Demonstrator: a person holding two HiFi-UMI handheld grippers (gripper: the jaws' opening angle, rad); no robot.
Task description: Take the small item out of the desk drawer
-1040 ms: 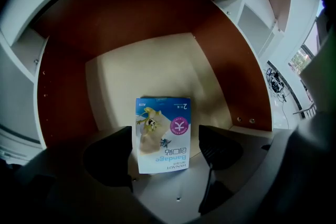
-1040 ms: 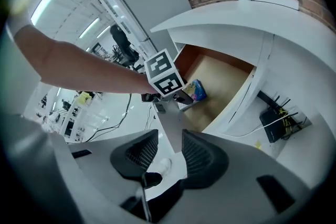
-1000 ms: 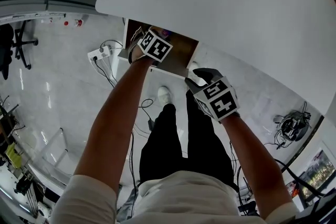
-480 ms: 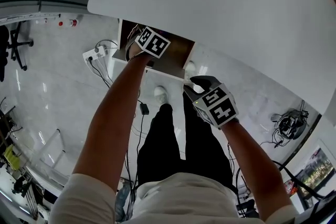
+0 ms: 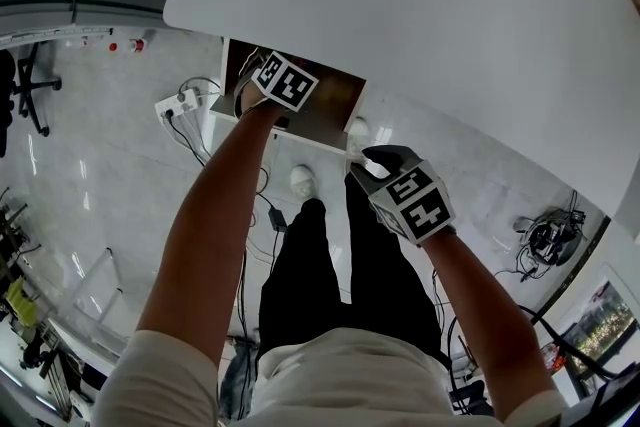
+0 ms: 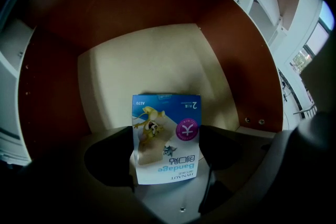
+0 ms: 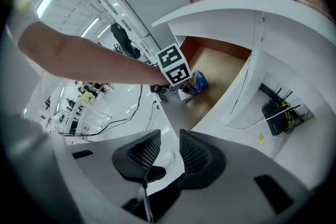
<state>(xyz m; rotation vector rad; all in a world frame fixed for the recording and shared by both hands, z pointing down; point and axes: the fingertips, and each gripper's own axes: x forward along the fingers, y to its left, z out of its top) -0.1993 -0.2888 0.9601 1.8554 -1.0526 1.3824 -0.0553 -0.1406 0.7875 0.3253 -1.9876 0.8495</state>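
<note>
The desk drawer stands pulled out under the white desk top, its floor a pale wood colour. My left gripper reaches into it and is shut on a small blue and white bandage packet, held upright between the two dark jaws. In the head view only that gripper's marker cube shows over the drawer. From the right gripper view the packet shows as a blue patch beside the cube. My right gripper hangs in front of the drawer, jaws closing with nothing between them.
A power strip with cables lies on the floor left of the drawer. More cables lie at the right. The person's legs and a white shoe are below the drawer front. A black box with wires sits under the desk.
The left gripper and drawer sit slightly further left in the head view than a second ago. The right gripper has dropped a little lower in the picture.
</note>
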